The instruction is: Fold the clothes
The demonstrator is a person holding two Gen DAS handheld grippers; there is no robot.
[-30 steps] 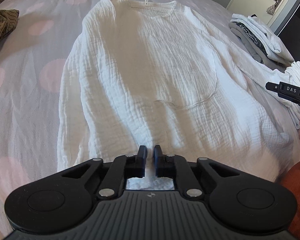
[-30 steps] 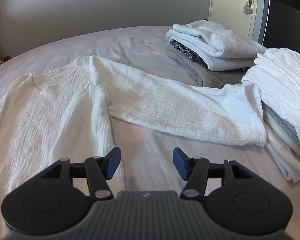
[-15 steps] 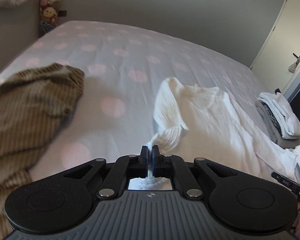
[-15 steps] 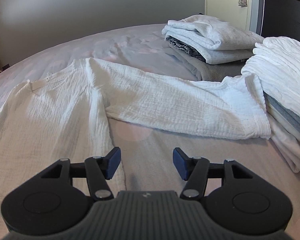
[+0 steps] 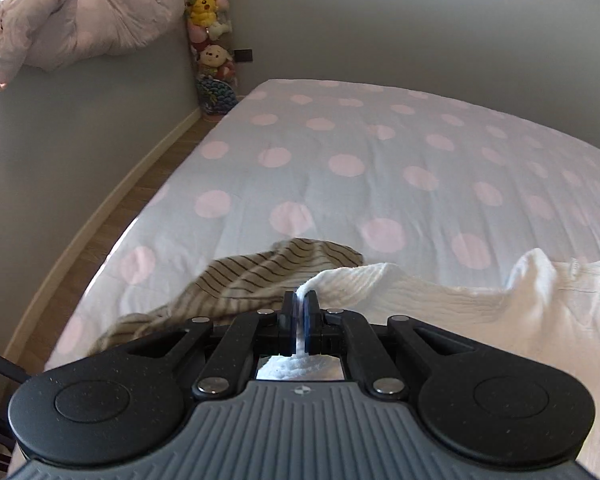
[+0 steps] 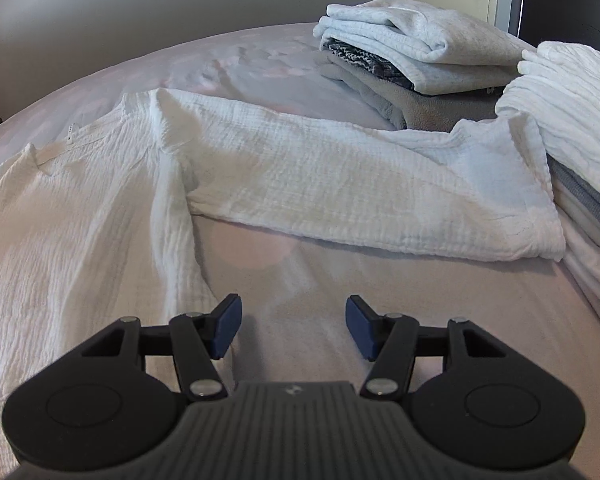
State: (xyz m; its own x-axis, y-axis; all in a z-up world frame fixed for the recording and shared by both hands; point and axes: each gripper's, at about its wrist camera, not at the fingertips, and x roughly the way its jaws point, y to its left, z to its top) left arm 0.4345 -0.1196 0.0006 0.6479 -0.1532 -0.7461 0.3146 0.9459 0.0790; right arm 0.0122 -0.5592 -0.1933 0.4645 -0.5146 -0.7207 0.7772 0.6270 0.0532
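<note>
Fabric of the white shirt [image 5: 440, 300] is pinched between the closed fingers of the left hand-held gripper [image 5: 299, 312], a small peak of the crinkled cloth standing up between the black fingertips [image 5: 288, 308]. From that pinch the shirt runs off to the right across the bed [image 5: 380, 152], which wears a pale sheet with pink dots. Just behind the gripper, to its left, lies a brown striped garment [image 5: 240, 280], crumpled and partly under the white cloth's edge. Beyond the bed's far corner a column of plush toys [image 5: 210, 36] stands against the grey wall, and a bundled duvet [image 5: 72, 24] rests on a ledge at the upper left.

The right hand-held gripper [image 6: 294, 326] is open, its blue-padded fingers [image 6: 226, 328] spread wide and holding nothing, above bare sheet just beside the shirt's side seam. In this view the shirt [image 6: 80, 220] lies flat on the left with its neckline toward the far side, and its sleeve [image 6: 360, 188] stretches out to the right, the cuff touching a pile of folded white clothes [image 6: 572, 112]. Behind that, a second folded stack [image 6: 412, 48] of grey and white pieces sits on the bed [image 6: 320, 280].
</note>
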